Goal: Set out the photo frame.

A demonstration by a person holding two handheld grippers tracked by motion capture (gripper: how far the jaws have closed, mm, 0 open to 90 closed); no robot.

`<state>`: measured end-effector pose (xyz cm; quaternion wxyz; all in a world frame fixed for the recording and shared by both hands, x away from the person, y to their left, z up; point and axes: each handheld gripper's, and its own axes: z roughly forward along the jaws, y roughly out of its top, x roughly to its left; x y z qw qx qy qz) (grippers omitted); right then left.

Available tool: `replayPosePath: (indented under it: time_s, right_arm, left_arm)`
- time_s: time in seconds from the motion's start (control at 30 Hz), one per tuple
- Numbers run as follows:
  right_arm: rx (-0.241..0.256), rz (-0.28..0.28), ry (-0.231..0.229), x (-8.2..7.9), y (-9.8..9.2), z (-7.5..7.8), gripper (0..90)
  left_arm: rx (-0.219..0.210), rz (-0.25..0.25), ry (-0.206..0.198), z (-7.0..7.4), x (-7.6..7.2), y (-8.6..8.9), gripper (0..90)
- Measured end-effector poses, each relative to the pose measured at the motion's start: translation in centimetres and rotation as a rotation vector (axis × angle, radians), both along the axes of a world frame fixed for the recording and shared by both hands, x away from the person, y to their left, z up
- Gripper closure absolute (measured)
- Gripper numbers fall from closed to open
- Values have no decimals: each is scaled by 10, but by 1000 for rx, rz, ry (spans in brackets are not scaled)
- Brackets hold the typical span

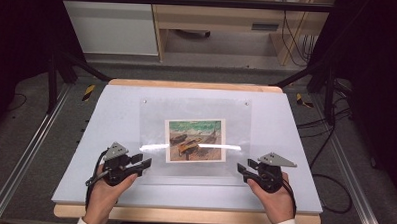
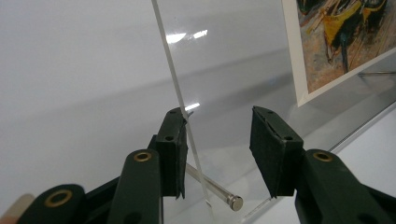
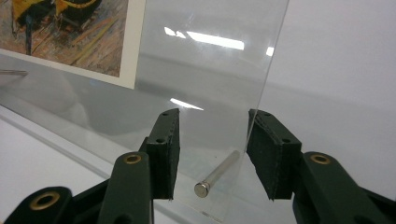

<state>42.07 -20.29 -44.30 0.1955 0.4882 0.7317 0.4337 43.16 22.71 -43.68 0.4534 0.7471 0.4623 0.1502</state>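
The left tongs (image 2: 217,154) stood wide, holding nothing, with the side edge of a clear acrylic sheet (image 2: 175,88) running up between the jaws and lying right against the inner face of one of them; whether it touched could not be told. A metal pin (image 2: 212,186) poked toward the tongs from under that edge, low between the jaws. The right tongs (image 3: 212,154) were just as wide and empty, the sheet's opposite side edge (image 3: 273,70) passing close to one jaw and a second metal pin (image 3: 217,179) pointing at the gap.

From above, the left tongs (image 1: 145,164) and right tongs (image 1: 241,169) faced each other across the near part of the acrylic sheet (image 1: 151,115), each at its own near corner, so neither hand was nearer than the other. The sheet's long axis ran from one pair of tongs to the other. Under it, farther out and between the two, lay a picture (image 1: 194,140) of boats.

Bare tabletop (image 1: 101,118) spread outside each pair of tongs and toward the far edge, leaving room to move; the near edge lay just behind the hands.

Judged from this, a grip on both side edges looked likeliest.
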Motion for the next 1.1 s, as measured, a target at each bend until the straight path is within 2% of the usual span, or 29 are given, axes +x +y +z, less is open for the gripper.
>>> replayPosePath:
  time_s: [0.37,1.1]
  right_arm:
    - [7,0,7,-3,-2,0,588]
    - [-1,-5,9,-10,-4,-2,645]
  left_arm:
    - [15,-8,3,0,-3,1,585]
    - [15,-19,12,0,-9,4,634]
